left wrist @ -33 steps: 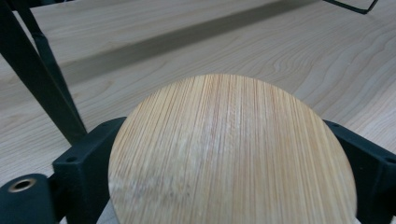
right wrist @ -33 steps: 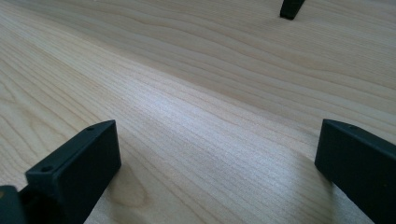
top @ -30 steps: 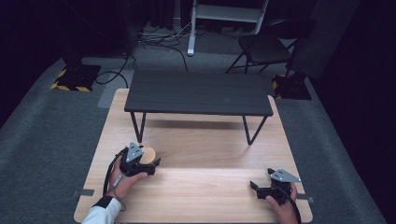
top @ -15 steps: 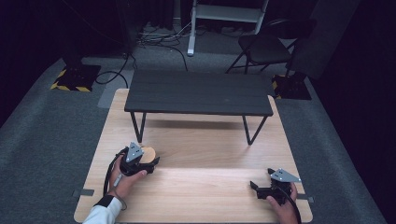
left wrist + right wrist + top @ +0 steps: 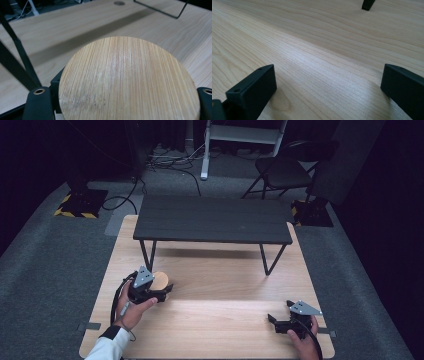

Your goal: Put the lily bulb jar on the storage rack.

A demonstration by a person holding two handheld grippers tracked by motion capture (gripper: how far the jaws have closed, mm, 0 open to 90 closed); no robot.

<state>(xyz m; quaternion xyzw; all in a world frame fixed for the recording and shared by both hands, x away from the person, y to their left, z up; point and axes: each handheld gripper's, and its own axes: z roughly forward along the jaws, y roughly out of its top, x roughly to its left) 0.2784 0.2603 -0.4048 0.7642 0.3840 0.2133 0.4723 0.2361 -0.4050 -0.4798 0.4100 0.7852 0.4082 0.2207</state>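
A round bamboo disc (image 5: 161, 280) is held flat just above the light wooden table (image 5: 225, 335), left of centre. My left gripper (image 5: 165, 290) is shut on it, a jaw on either side of its rim. In the left gripper view the disc (image 5: 127, 80) shows its striped grain across most of the frame, with the jaw tips at the bottom corners. My right gripper (image 5: 272, 320) rests low near the table's front right corner, held by a hand. In the right gripper view, this gripper (image 5: 328, 82) is open, with bare wood between its jaws.
A small black bench-like table (image 5: 212, 220) on thin metal legs (image 5: 147, 255) stands across the far half of the wooden table. Beyond it on the grey carpet are a dark chair (image 5: 282, 172), cables and a white frame.
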